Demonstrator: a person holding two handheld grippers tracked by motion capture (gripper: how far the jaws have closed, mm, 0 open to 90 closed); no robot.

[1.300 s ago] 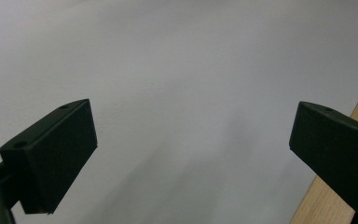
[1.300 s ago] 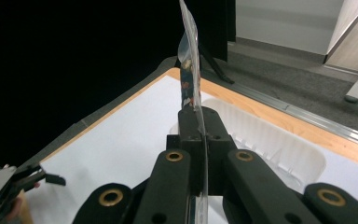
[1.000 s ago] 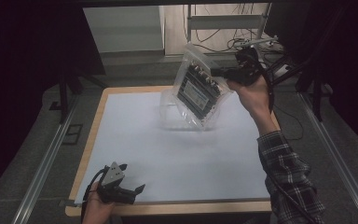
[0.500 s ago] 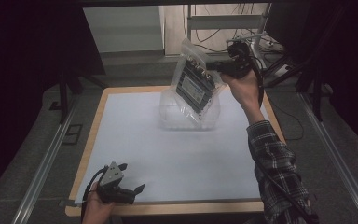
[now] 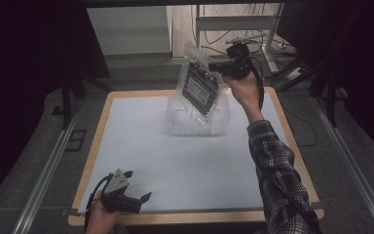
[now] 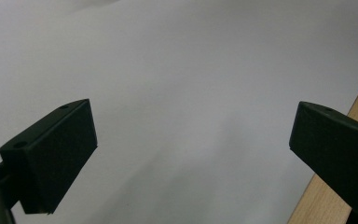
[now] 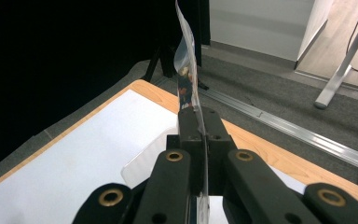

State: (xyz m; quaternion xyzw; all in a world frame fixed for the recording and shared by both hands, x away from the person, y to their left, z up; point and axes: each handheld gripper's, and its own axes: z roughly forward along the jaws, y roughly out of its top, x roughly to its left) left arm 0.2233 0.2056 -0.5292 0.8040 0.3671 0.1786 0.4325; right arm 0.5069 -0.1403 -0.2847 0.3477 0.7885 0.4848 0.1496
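The person's right arm [image 5: 272, 161], in a plaid sleeve, reaches forward and up, its hand [image 5: 243, 87] raising the right gripper [image 5: 222, 65] with jaws pressed together on a thin clear sheet. The left hand [image 5: 100, 219] holds the left gripper [image 5: 137, 187] low at the near edge, jaws spread wide.

The high view looks forward and down from above the person's side, taking in the whole bench [image 5: 141, 141]. The left claw [image 6: 191, 154] camera sits close over the bench's white surface near its wooden edge. The right claw [image 7: 200, 135] camera rides high, looking across the bench's far corner to the floor, which the high view also shows.
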